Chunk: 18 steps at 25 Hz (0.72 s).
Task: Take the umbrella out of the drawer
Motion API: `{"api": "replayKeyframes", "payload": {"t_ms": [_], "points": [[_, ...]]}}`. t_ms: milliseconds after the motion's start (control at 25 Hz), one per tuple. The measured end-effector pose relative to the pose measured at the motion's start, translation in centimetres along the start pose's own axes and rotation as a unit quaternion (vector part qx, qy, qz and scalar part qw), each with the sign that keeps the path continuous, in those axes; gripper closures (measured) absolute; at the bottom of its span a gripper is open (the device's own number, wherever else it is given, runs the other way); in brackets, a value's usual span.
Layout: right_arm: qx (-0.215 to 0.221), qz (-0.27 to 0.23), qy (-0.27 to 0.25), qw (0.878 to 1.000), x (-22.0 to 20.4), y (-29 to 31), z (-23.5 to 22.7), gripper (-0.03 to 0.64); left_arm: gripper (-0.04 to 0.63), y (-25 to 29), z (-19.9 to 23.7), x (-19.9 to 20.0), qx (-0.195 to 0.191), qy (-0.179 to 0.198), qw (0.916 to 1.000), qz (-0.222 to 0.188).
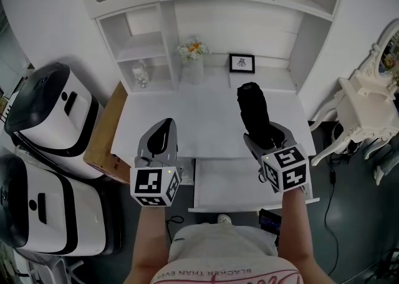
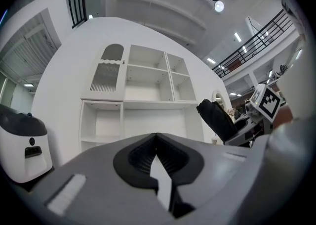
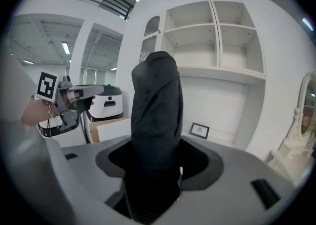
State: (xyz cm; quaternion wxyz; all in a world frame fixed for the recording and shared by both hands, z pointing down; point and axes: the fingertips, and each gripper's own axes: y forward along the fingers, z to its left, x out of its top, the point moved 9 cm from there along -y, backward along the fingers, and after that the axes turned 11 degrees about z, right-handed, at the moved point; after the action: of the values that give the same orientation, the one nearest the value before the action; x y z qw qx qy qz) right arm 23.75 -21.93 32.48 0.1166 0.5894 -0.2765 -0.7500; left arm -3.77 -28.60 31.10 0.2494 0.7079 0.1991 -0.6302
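Looking down from the head view, the right gripper [image 1: 268, 134] is clamped around the lower end of a black folded fabric umbrella [image 1: 252, 109], jaws spread fairly wide with the pads pressing on both sides of it. The umbrella sticks out past the jaws, tilted up and away from the person, and sits in the air over the right half of the white desk top [image 1: 187, 120], a bit back from the front edge. So it's clear of the shallow white drawer [image 1: 224, 183], which is pulled open below the front edge of the desk, right of the middle. The left gripper [image 1: 163, 128] has its jaws together at the tips with nothing between them, and it hangs over the front left part of the desk, well apart from the umbrella. At the back edge of the desk there's a white vase of pale and orange flowers [image 1: 192, 57] roughly in the middle, and a small black-framed picture [image 1: 241, 63] just to its right. A little clear glass jar [image 1: 141, 77] stands in the lower left shelf nook of the white hutch.
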Motion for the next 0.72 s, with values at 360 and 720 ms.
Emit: {"api": "replayKeyframes", "payload": {"t_ms": [360, 720], "points": [[-0.066, -0.093, 0.041, 0.993, 0.7, -3.6, -2.9, 0.345, 0.588, 1.0, -0.3, 1.5, 0.001, 0.008, 0.9997, -0.024], [-0.131, -0.145, 0.047, 0.980, 1.6, -7.9, -4.7, 0.345, 0.588, 1.1, -0.1, 3.8, 0.009, 0.027, 0.9982, -0.053]]}}
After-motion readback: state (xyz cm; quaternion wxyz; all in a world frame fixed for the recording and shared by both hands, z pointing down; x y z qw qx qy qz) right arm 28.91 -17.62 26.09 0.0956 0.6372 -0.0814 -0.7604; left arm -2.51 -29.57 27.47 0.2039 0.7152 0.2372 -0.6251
